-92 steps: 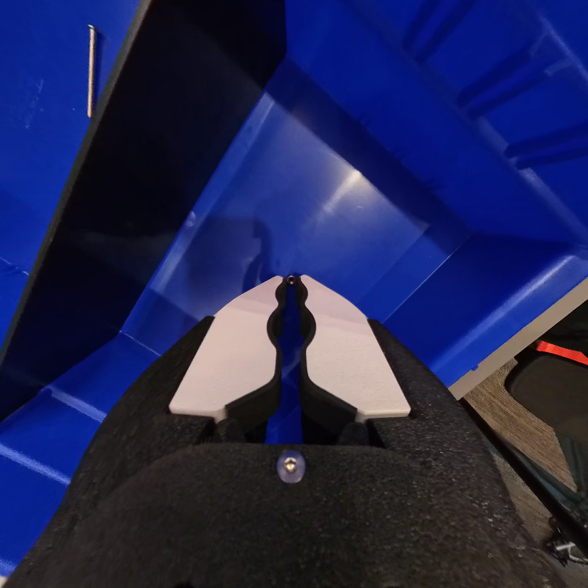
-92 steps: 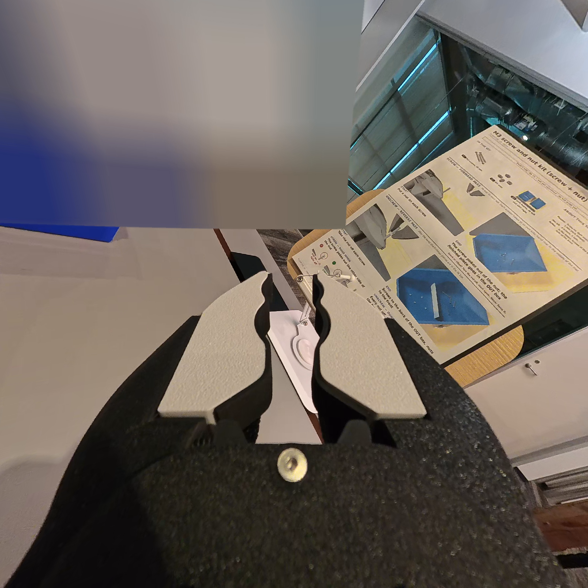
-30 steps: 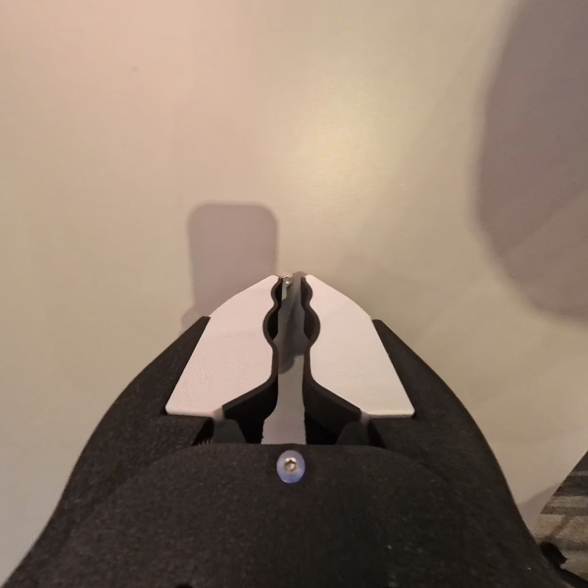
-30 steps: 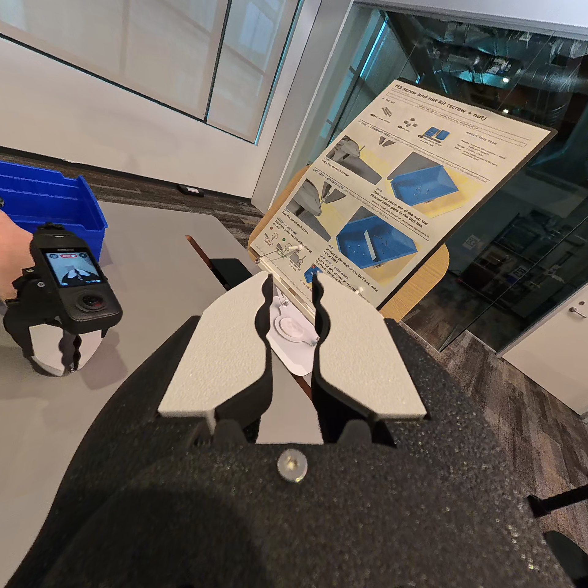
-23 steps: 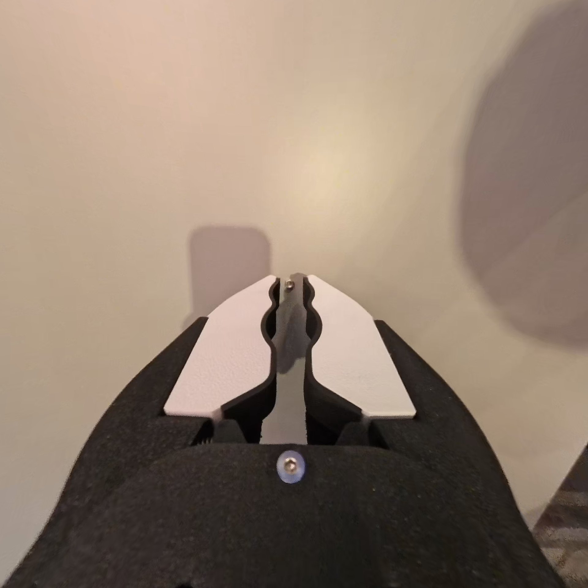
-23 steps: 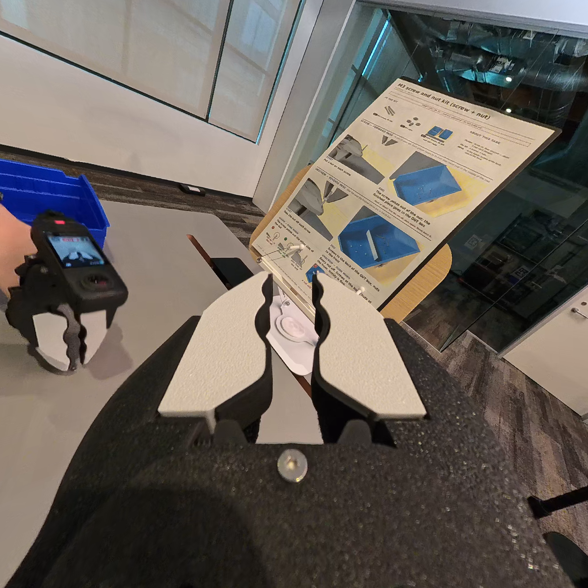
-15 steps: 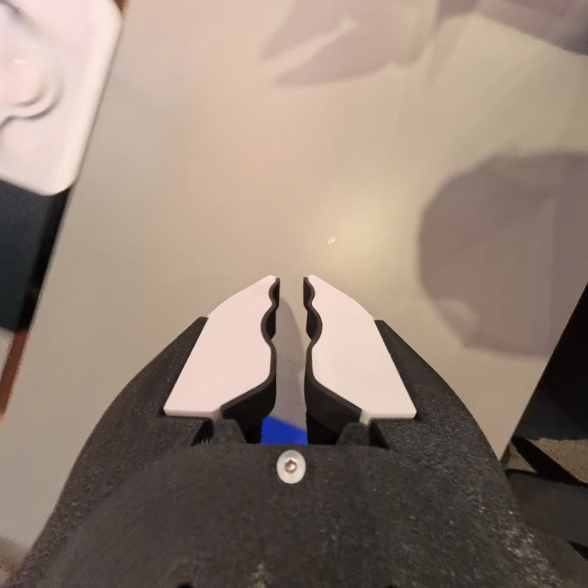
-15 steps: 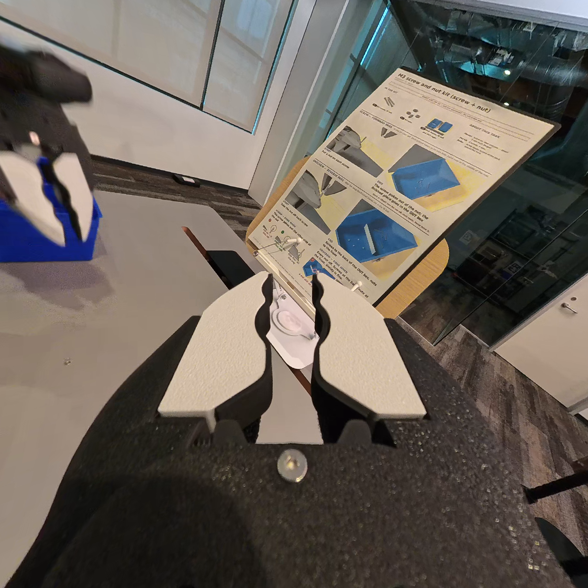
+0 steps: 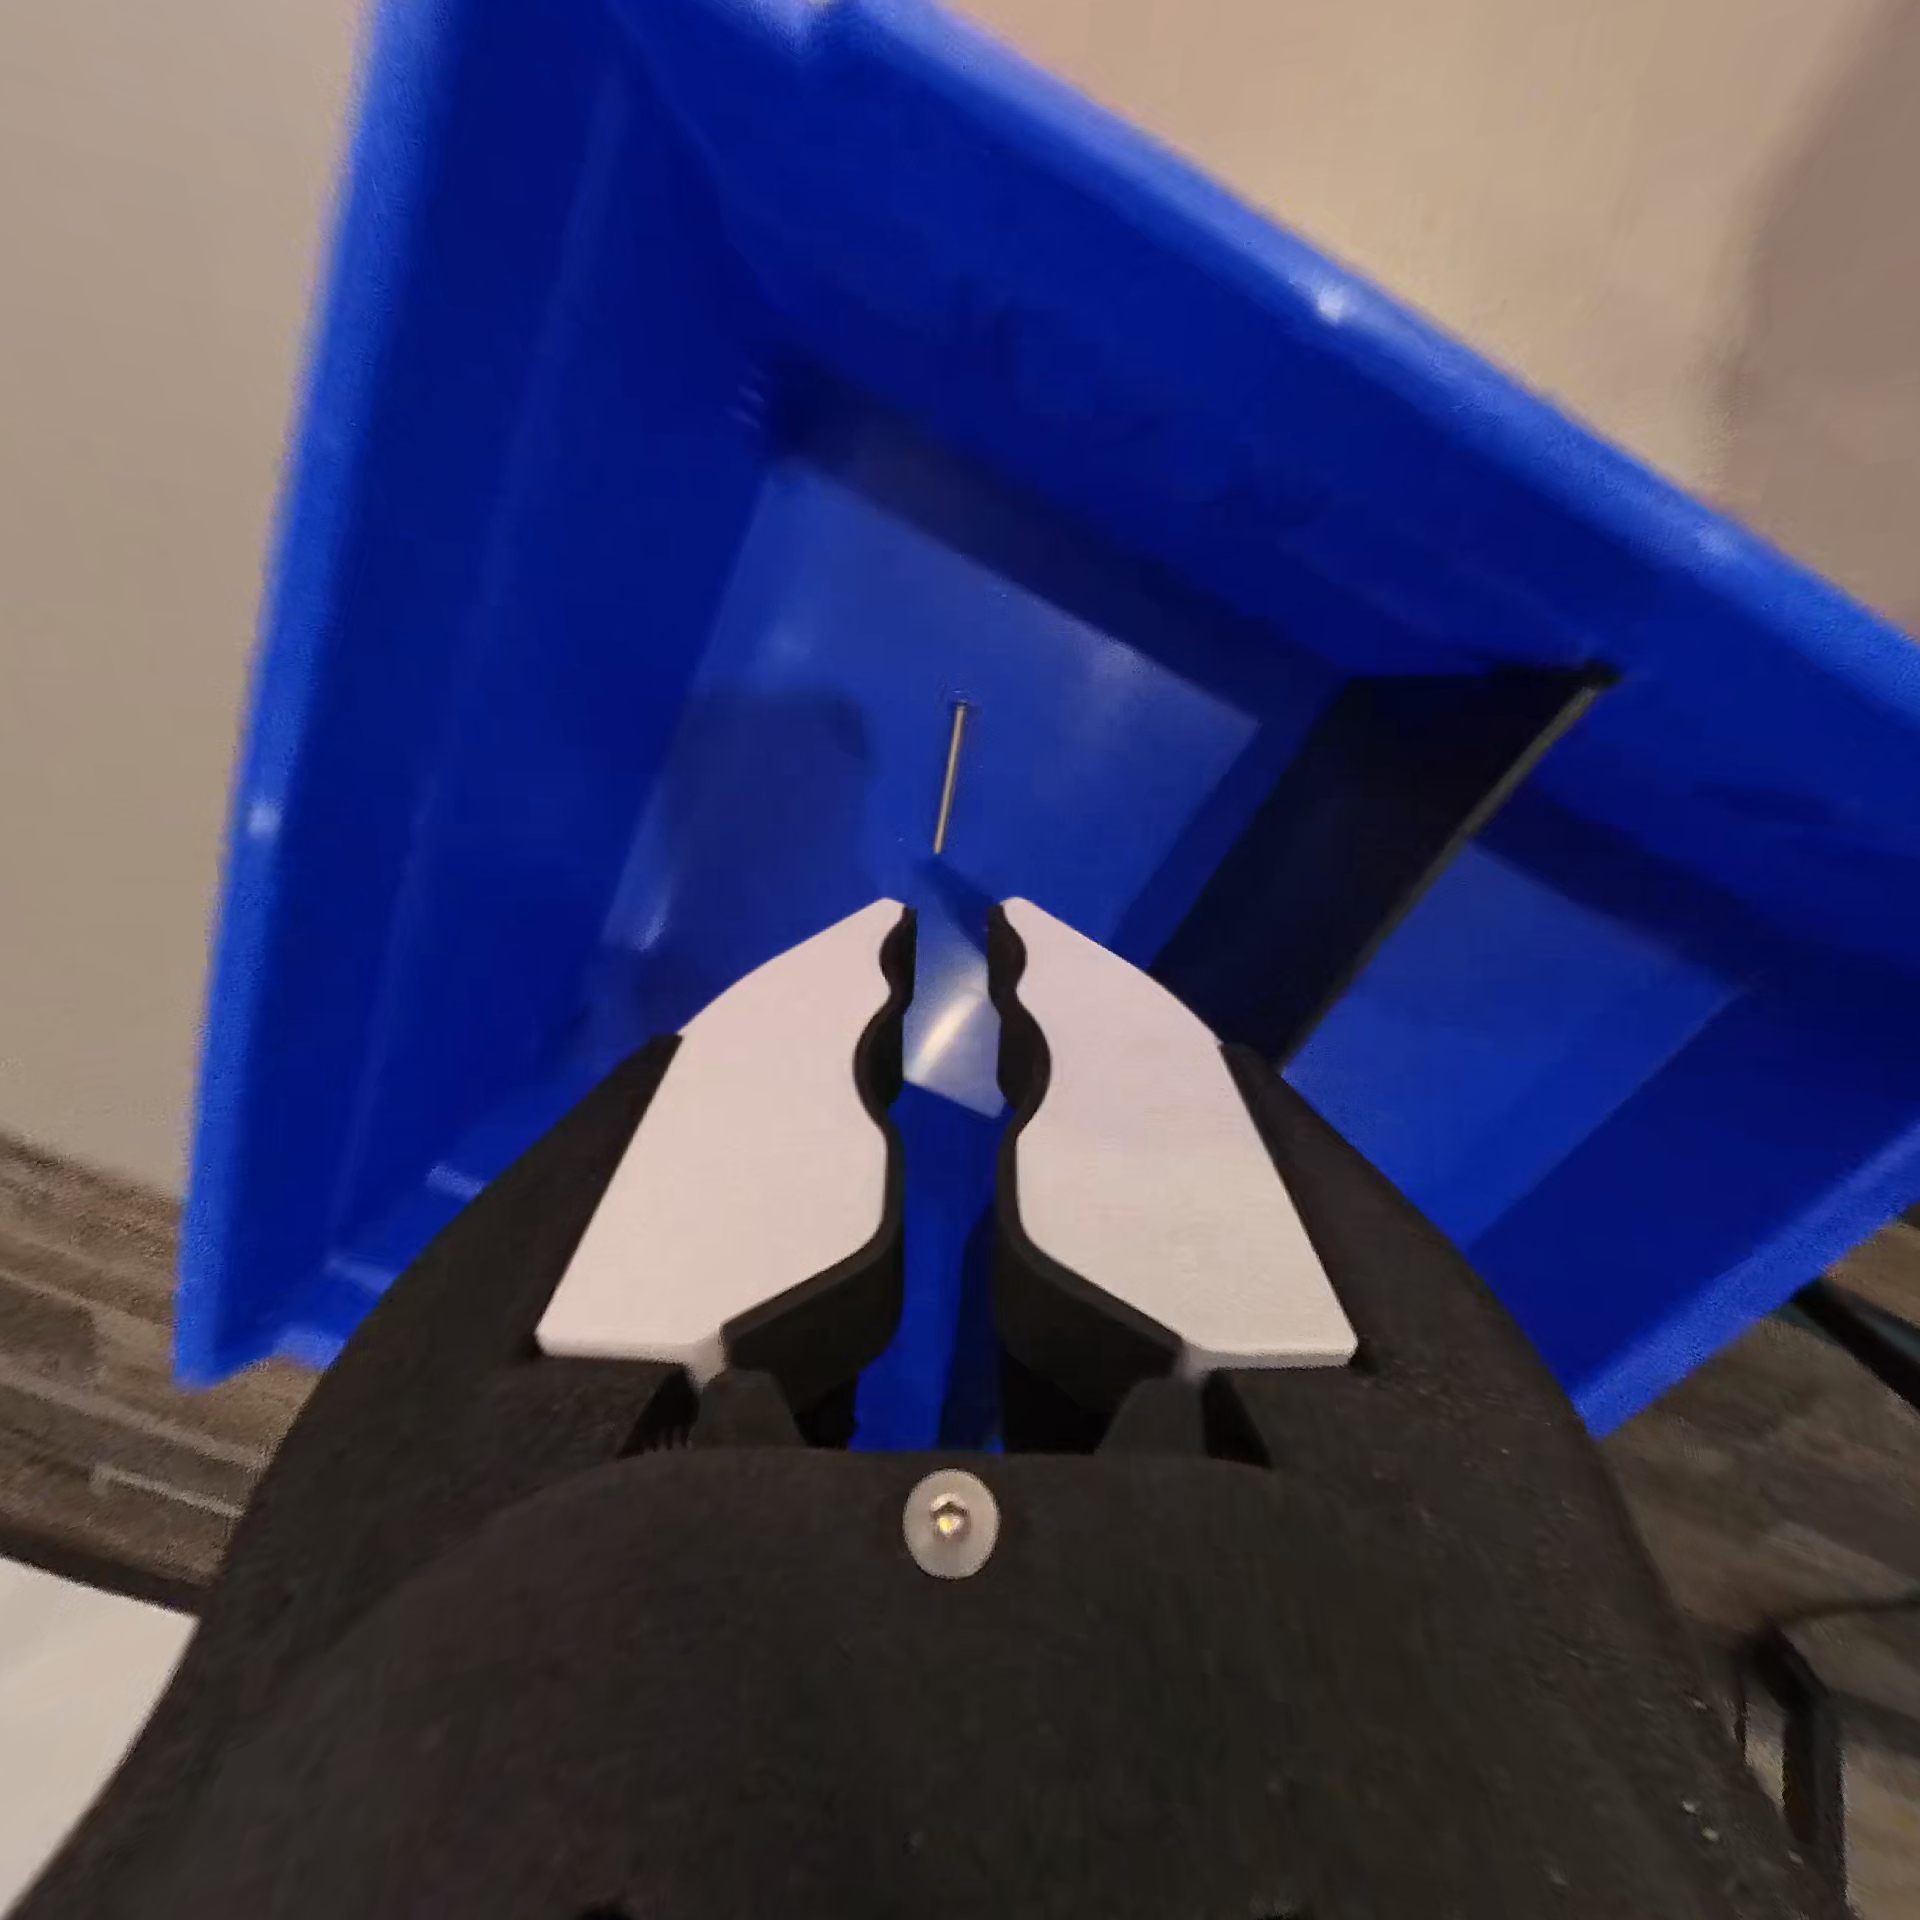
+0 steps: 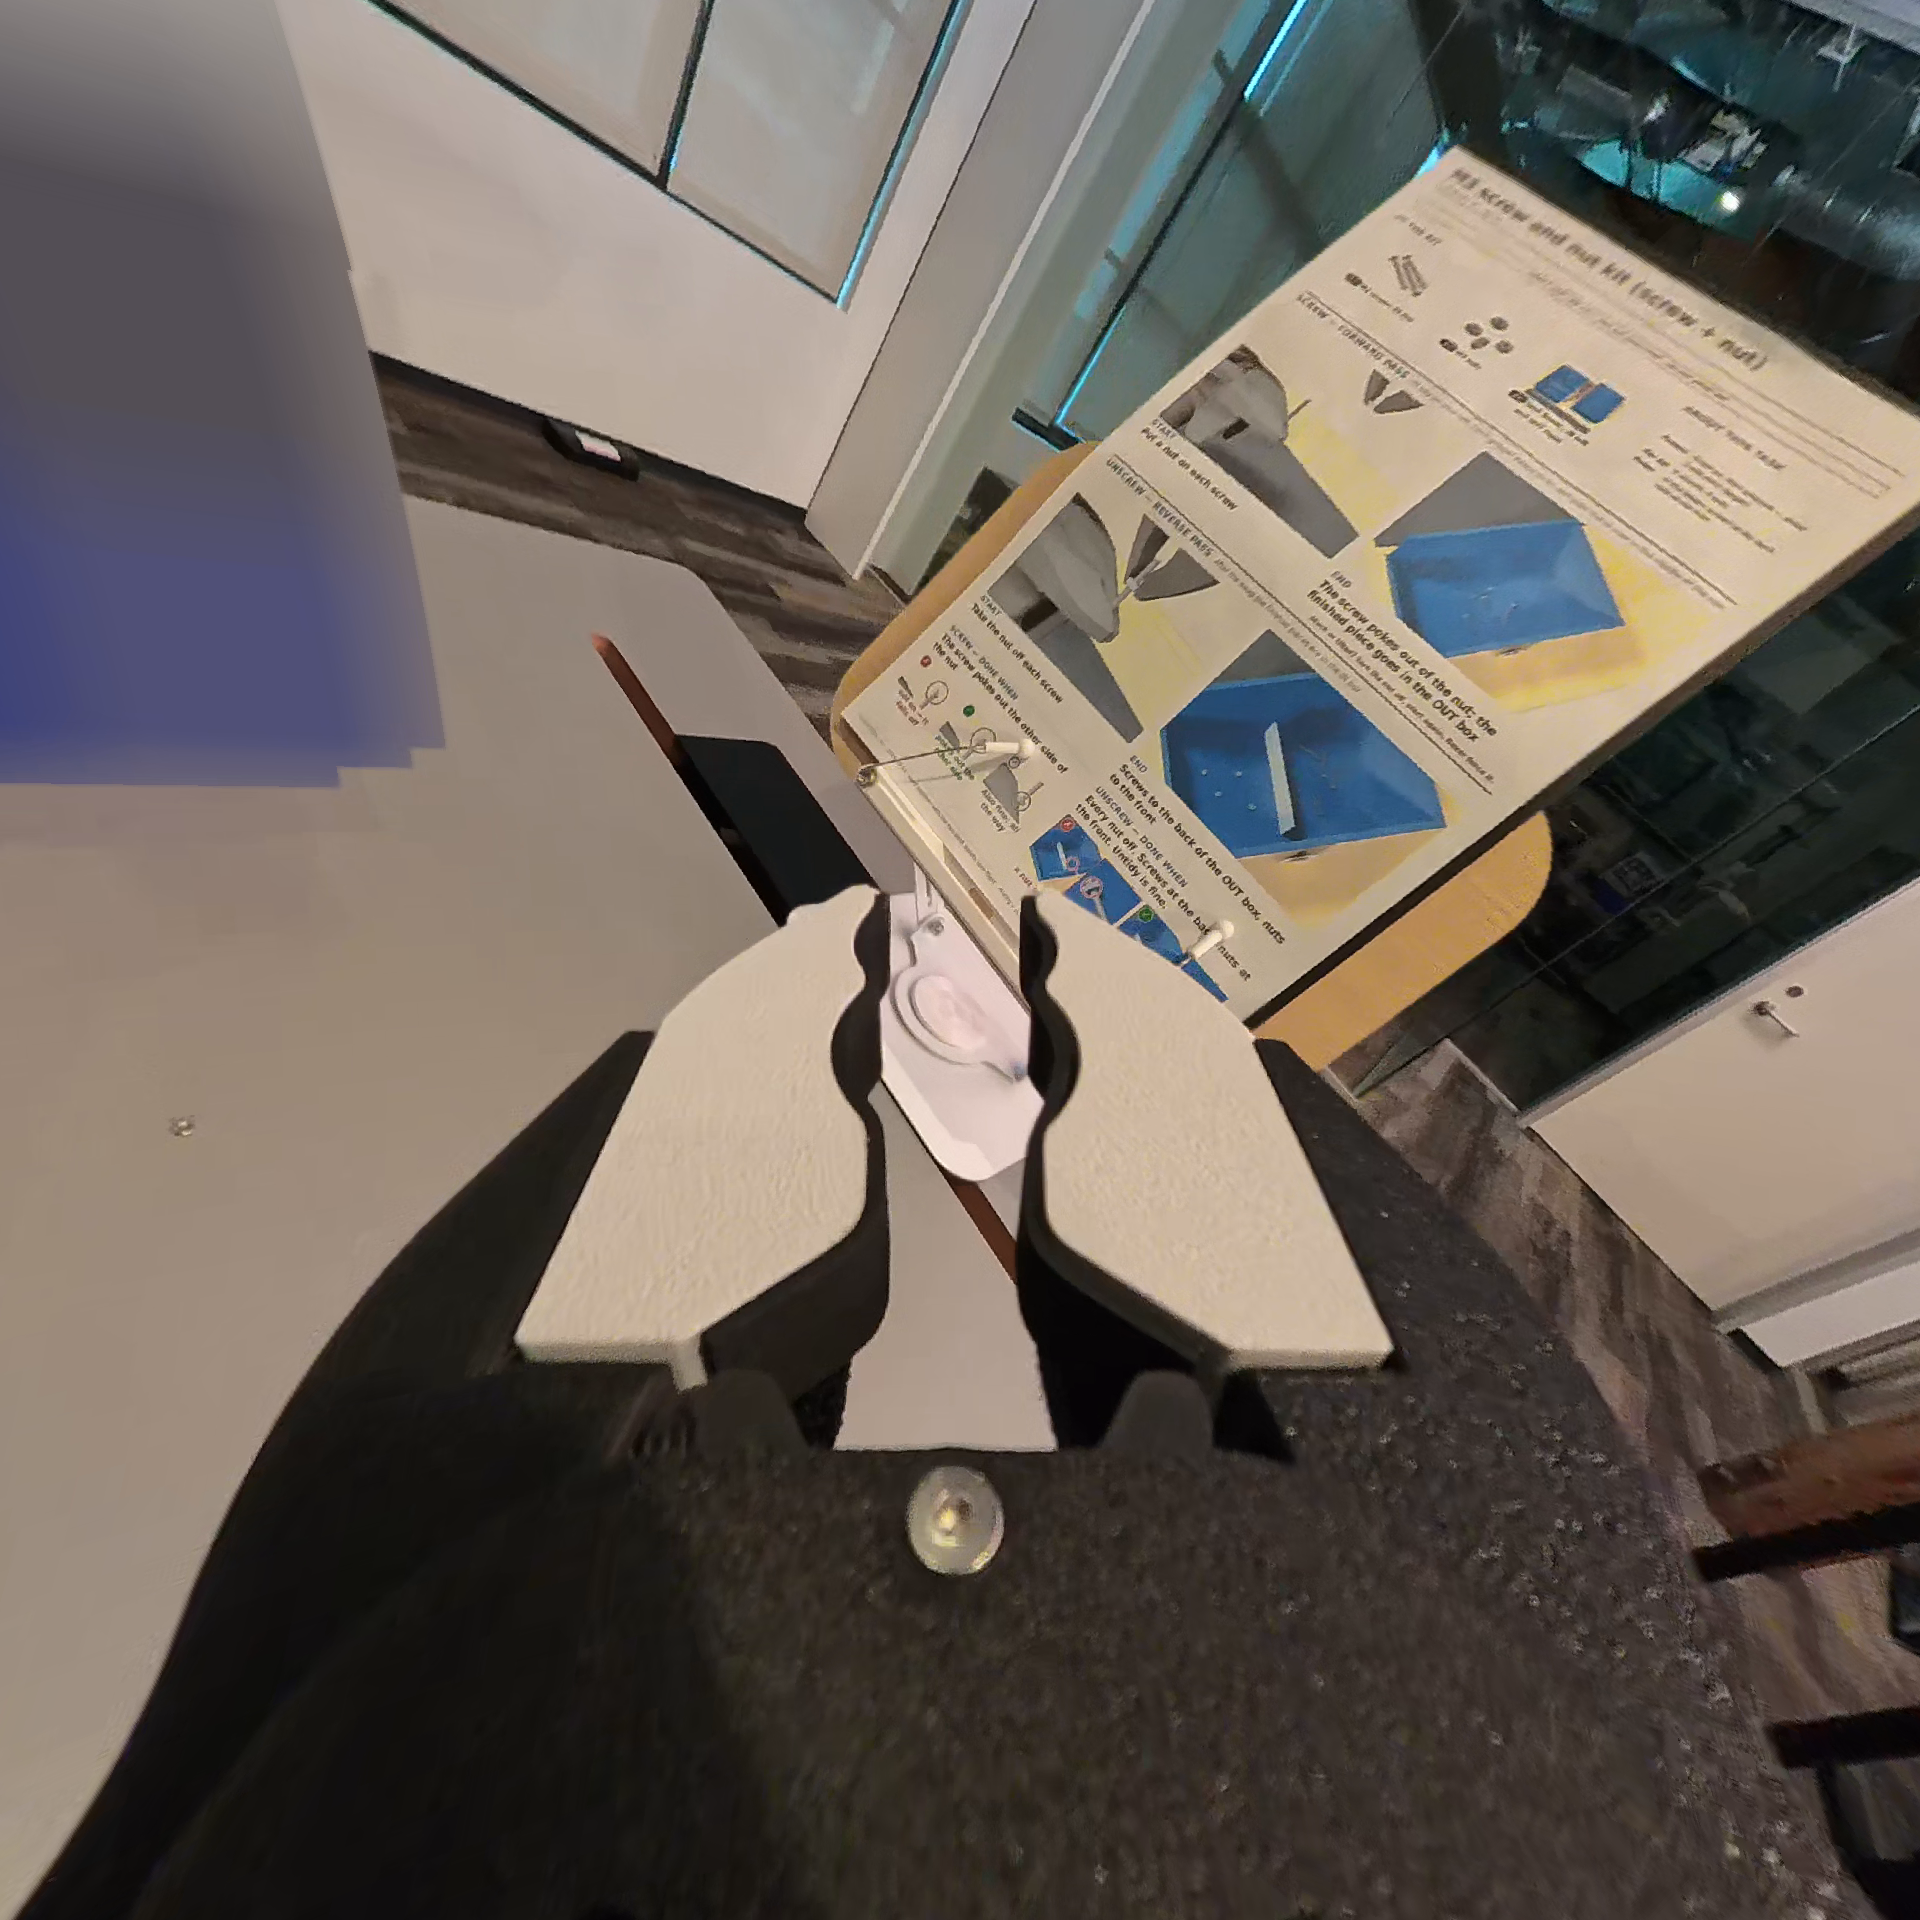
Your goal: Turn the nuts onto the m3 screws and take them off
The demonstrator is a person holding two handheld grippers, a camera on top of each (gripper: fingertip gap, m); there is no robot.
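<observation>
In the left wrist view my left gripper (image 9: pixel 954 909) is open and empty, held above a blue bin (image 9: pixel 499 540). One thin silver screw (image 9: pixel 950 777) lies on the bin floor just beyond my fingertips. A dark divider (image 9: pixel 1455 852) splits the bin at the right. In the right wrist view my right gripper (image 10: pixel 951 909) is open and empty above the grey table (image 10: pixel 312 935). A small silver nut (image 10: pixel 183 1124) lies alone on the table to its left.
An instruction board (image 10: pixel 1403 582) stands at the table's far right edge, with a white holder (image 10: pixel 951 1049) at its foot. Carpet (image 9: pixel 73 1320) shows beyond the bin and table. A blurred patch covers the upper left of the right wrist view. The left gripper's tips are roughly 50 cm from the right gripper's. My right tips are about 50 cm from the thin silver screw (image 9: pixel 950 777), my left tips only 6 cm.
My left gripper held the nut over the table, opened and left it there, then swung back over the blue bin. My right gripper stayed open and shifted only slightly.
</observation>
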